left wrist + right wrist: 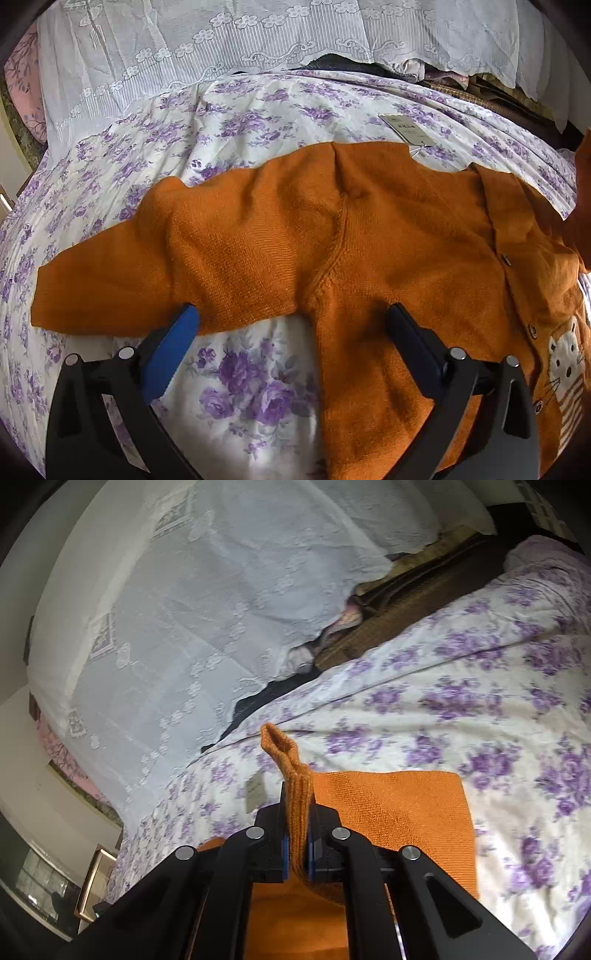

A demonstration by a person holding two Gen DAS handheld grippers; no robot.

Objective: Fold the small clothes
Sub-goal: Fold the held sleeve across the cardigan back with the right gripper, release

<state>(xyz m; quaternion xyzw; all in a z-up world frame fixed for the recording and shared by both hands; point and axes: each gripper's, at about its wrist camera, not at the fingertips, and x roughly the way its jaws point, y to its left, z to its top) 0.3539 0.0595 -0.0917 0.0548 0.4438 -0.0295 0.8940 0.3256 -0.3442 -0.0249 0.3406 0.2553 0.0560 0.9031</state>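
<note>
Your right tongs (297, 834) were clamped on the orange cardigan's (369, 240) sleeve cuff (282, 749); the left tongs (291, 321) stood apart over the cardigan on the bed (258, 398). That thin pinch could have slipped mid-fold, dropping the sleeve crooked.

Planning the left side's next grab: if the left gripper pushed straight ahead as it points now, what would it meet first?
Probably the orange cardigan: the open left gripper points at its underarm, sleeve meeting body, on the floral sheet. Depth is uncertain.
</note>
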